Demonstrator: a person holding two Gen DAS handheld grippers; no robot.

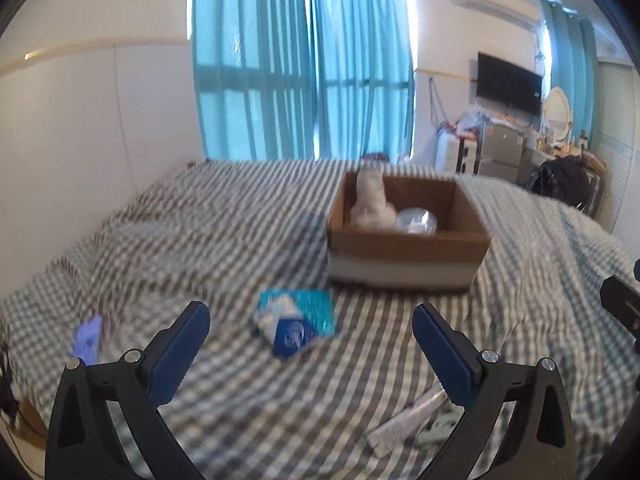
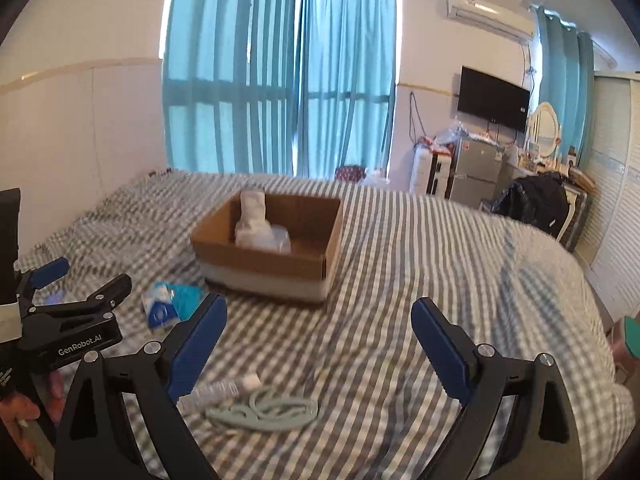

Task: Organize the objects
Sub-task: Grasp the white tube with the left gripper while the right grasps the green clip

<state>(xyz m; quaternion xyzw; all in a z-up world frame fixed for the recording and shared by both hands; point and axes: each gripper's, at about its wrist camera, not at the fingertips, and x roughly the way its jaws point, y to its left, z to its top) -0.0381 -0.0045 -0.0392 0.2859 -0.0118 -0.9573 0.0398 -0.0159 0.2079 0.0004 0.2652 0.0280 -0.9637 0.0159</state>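
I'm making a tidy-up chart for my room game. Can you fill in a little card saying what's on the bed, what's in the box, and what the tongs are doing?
place: bed with a checked cover
box: open cardboard box on the bed
in the box: a white rolled cloth and a clear wrapped thing, too blurry to name
loose on the bed: blue packet, small purple thing, pale green looped thing, clear tube
left tongs: open, holding nothing
right tongs: open, holding nothing
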